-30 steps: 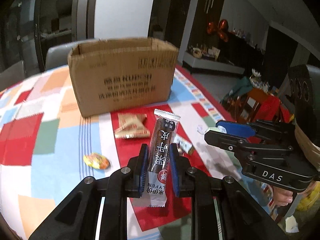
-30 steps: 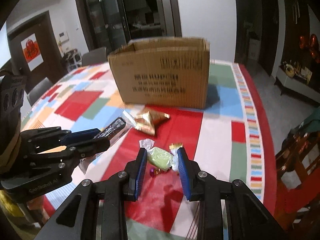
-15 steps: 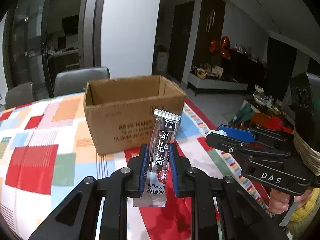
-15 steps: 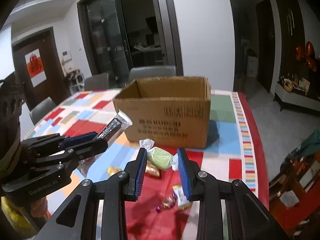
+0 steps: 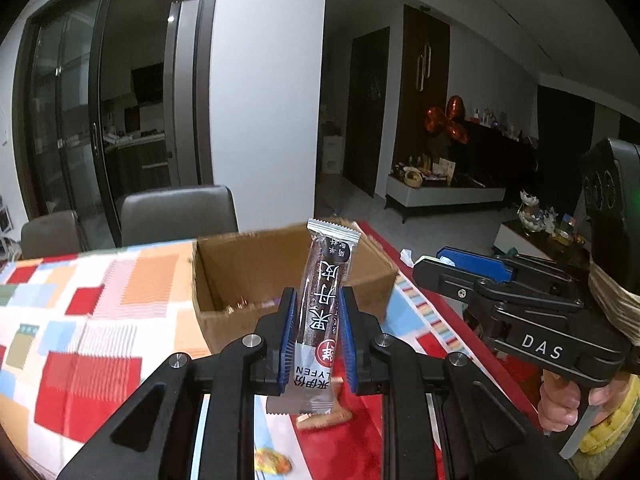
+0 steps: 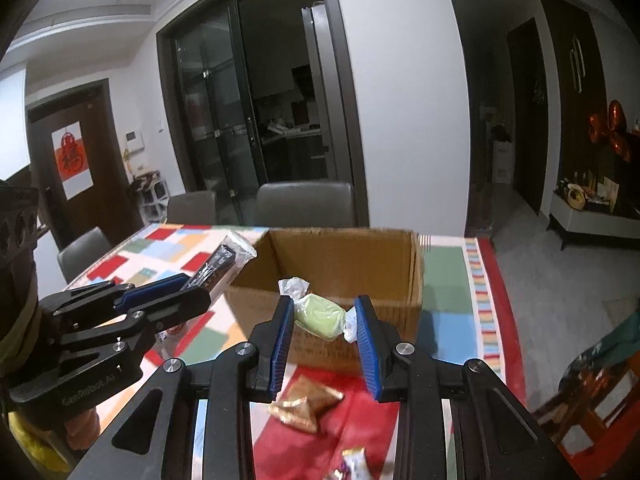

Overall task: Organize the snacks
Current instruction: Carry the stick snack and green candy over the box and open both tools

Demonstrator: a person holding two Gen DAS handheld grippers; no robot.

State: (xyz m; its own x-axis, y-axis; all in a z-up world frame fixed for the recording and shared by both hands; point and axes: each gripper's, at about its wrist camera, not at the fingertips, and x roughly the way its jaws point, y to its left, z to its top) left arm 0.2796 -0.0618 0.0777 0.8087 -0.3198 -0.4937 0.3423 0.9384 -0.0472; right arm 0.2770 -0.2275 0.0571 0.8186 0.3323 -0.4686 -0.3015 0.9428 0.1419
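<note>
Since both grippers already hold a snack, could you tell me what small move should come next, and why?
Probably carry both forward over the open cardboard box before releasing. The left gripper is shut on the dark snack bar and the right gripper on the green candy, yet both sit short of the box's near wall, above the tablecloth.

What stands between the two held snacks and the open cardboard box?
Nothing visible. The left hand-held gripper holds the dark snack bar and the right hand-held gripper the green candy, both just short of the cardboard box, whose open top is unobstructed.
</note>
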